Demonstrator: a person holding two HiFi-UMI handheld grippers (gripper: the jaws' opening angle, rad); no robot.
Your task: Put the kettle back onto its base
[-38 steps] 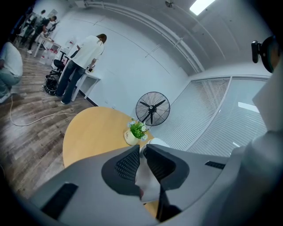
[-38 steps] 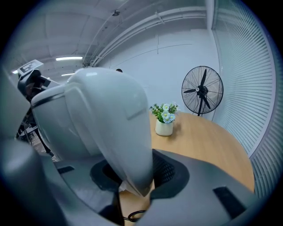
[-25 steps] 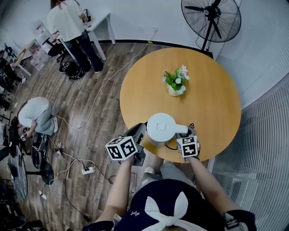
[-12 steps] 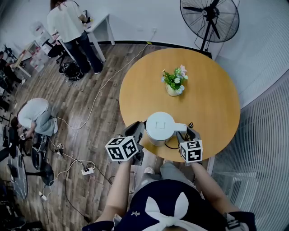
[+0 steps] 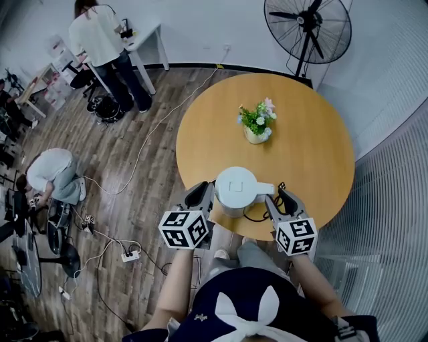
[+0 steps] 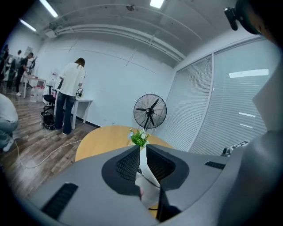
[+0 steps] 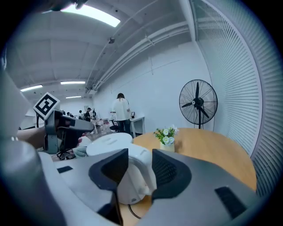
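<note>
Here, the smooth white round kettle (image 5: 237,190) sits at the round wooden counter's (image 5: 314,147) 6 o'clock rim; left claw (image 5: 200,195) narrowed to a slit at its 8 o'clock; right claw (image 5: 279,200), jaws just opening, wide about the handle (image 5: 264,190), pads clear; open wood toward 12 o'clock

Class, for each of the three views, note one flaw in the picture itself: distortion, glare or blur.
Head view: the wide lens bows the room round the table. Left gripper view: the corners go black, and the ceiling lamp burns out white. Right gripper view: the light strip glares, and the window blinds curve.
</note>
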